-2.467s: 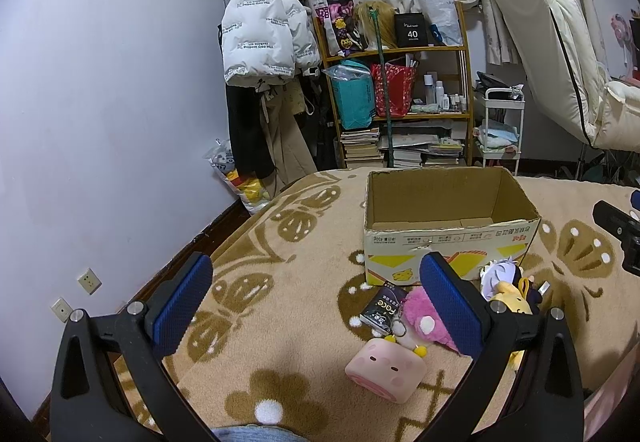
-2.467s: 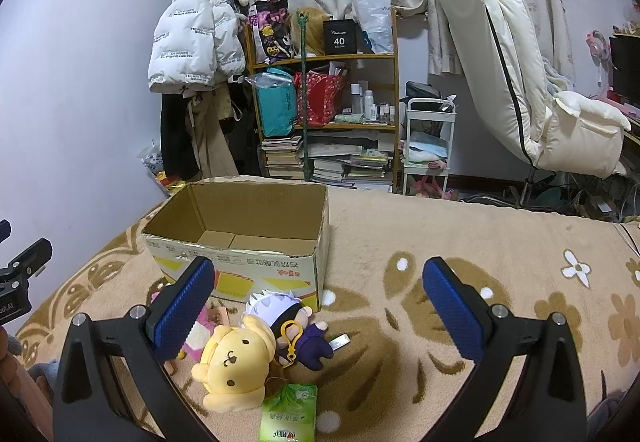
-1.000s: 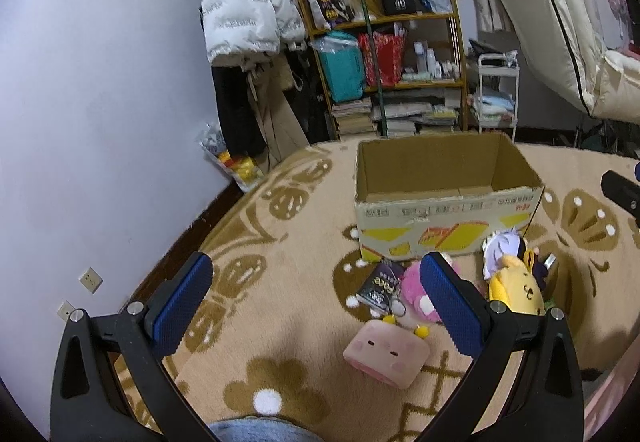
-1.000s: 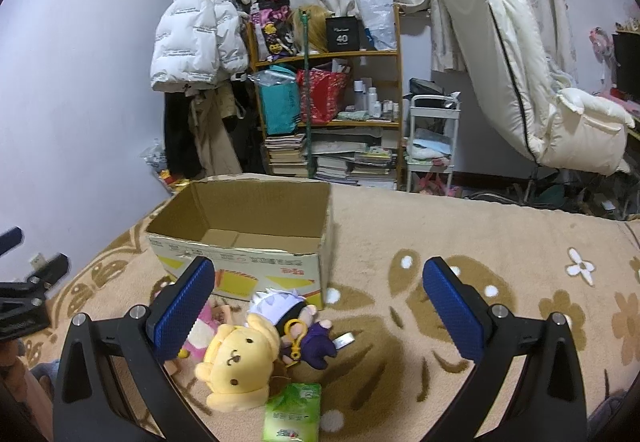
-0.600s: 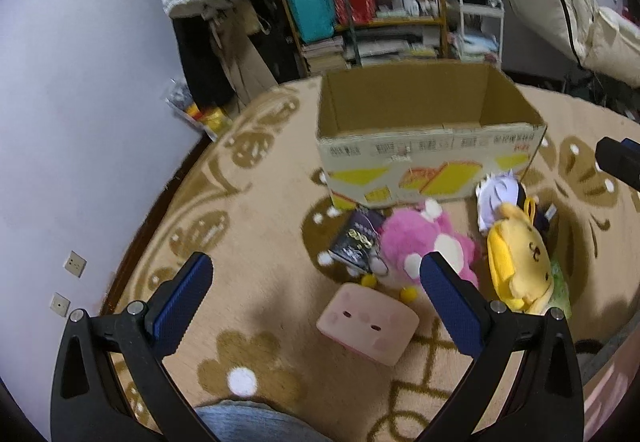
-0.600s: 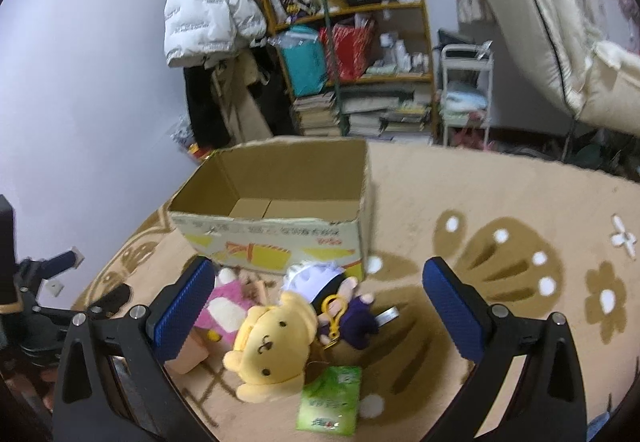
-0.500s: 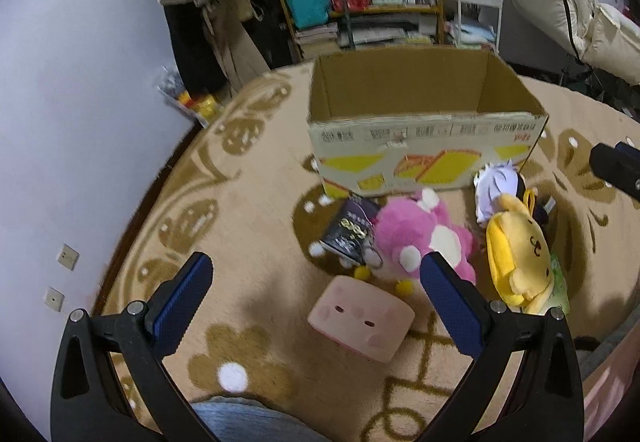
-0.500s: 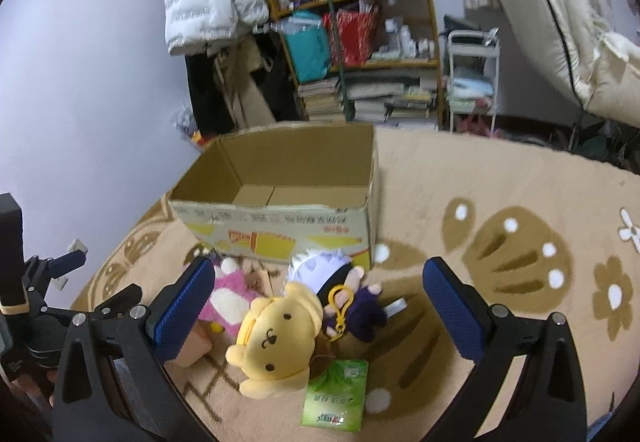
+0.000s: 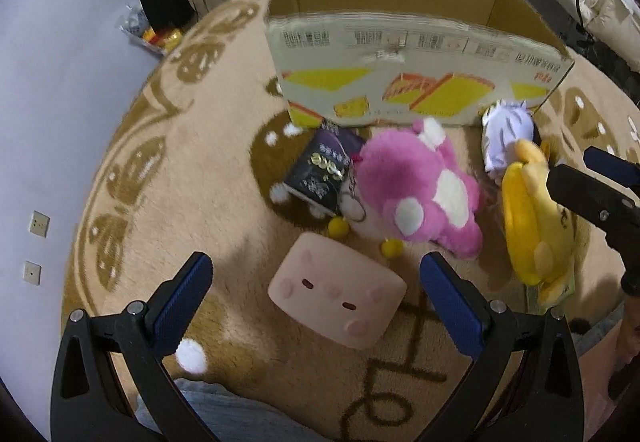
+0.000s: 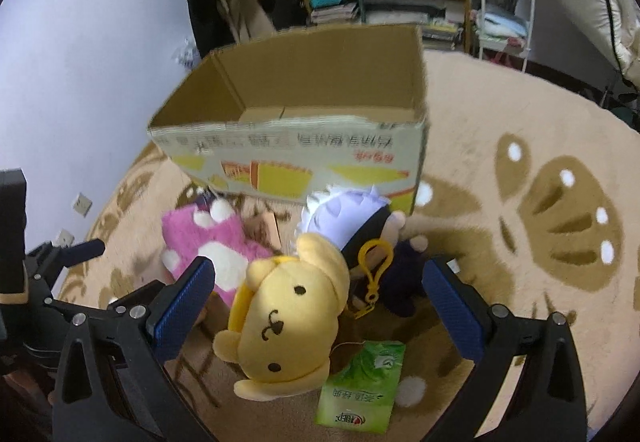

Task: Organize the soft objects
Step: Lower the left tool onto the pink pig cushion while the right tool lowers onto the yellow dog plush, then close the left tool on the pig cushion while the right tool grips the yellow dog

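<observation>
While both hand-held grippers (image 9: pixel 314 300) (image 10: pixel 318 300) gape wide, empty: four plush toys (image 9: pixel 416 194), one cardboard box (image 9: pixel 400 54).

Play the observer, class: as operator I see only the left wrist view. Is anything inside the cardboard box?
Observer: No. The right wrist view shows the cardboard box floor, just bare flaps.
Operator: How does the yellow plush lie?
Observer: The yellow plush lies face up.
Operator: Is the right tool ready?
Observer: The right tool is open, with that plush ahead between its fingers.
</observation>
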{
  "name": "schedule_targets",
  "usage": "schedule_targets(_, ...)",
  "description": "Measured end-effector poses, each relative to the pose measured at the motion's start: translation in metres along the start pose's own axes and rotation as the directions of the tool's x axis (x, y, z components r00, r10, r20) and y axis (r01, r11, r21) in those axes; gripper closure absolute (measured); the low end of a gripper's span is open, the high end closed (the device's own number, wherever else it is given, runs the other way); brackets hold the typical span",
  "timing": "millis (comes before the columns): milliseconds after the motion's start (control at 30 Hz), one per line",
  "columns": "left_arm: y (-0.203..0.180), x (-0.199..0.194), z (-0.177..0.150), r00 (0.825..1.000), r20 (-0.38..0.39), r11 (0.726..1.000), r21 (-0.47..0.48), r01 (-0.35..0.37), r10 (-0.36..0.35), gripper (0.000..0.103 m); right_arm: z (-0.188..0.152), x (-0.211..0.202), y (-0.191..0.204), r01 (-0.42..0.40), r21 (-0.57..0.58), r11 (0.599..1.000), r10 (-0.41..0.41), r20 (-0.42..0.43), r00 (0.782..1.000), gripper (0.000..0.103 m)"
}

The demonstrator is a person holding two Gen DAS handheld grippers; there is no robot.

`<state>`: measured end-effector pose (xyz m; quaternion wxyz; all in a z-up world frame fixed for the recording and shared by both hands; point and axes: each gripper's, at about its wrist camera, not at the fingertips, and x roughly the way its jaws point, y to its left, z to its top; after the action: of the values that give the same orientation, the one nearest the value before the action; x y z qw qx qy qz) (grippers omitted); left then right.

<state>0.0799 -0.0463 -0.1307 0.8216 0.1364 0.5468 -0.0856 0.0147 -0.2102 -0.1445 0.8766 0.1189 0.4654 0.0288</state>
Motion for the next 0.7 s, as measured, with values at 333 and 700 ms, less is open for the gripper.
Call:
schedule_targets(333,-0.009,0.036,-0.003,0.988,-0.155,1.0,0.018,0.023,-0.02,0.004,-0.006,0.034,0.004,-0.039,-0.013,0.999,0.037,-0.123,0.992,0.004)
schedule_targets(700,0.003,0.039,-0.008,0.98,-0.181,0.995,-0.078,0.063,-0.077,0.036,-0.012,0.048,0.003,-0.069,0.015,0.998,0.071,-0.171,0.983,0.024)
